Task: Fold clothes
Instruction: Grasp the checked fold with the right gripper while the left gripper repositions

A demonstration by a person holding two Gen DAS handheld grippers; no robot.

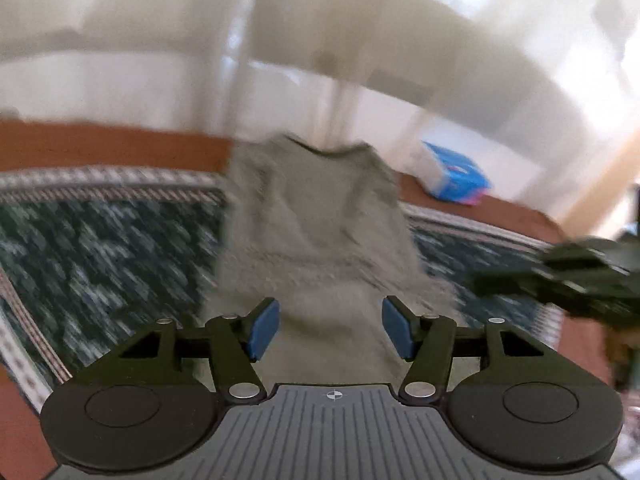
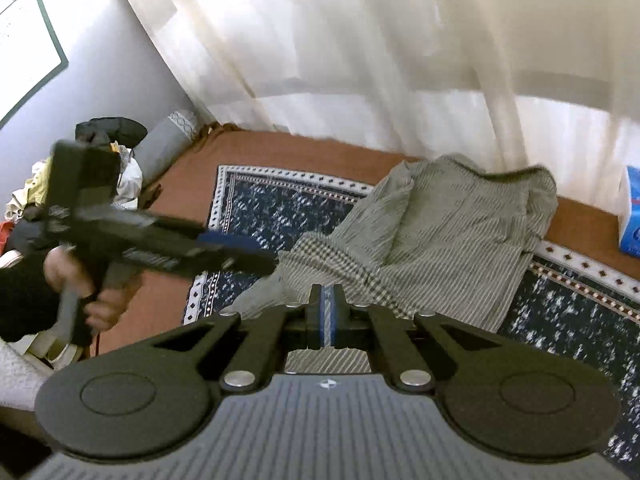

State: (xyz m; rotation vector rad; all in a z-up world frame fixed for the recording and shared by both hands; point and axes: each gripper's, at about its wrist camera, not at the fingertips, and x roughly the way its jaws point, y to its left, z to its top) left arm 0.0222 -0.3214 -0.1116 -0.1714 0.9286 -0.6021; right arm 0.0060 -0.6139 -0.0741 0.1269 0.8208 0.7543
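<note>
The right gripper (image 2: 328,312) has its jaws pressed together on a fold of the grey-green striped shirt (image 2: 452,236), a thin strip of the cloth showing between the blue pads (image 2: 320,316). From the pinch the shirt runs forward and to the right, rumpled, over the dark blue patterned rug with a white diamond border (image 2: 276,204); a checked panel (image 2: 340,262) crosses it just ahead of the jaws. How much cloth hangs below the gripper is hidden by its body.

The left gripper (image 1: 330,328) has its jaws wide apart with nothing between the blue pads (image 1: 264,330); the shirt (image 1: 316,220) lies ahead of and below the opening, whether touching the pads cannot be told. This view is heavily smeared by motion, so the shirt's weave and the rug (image 1: 100,248) pattern are hard to make out. The right gripper (image 1: 560,276) enters at the frame's right edge as a dark blur.

From the right wrist view the left gripper (image 2: 240,246) appears blurred at the left, held by a hand (image 2: 80,280) with a dark sleeve (image 2: 20,300).

Beyond the rug lies a brown floor (image 2: 288,148), pale curtains (image 2: 360,40), and a blue and white package (image 1: 456,176) whose print is unreadable. A pile of clothes (image 2: 108,132) sits in the far corner, partly hidden.
</note>
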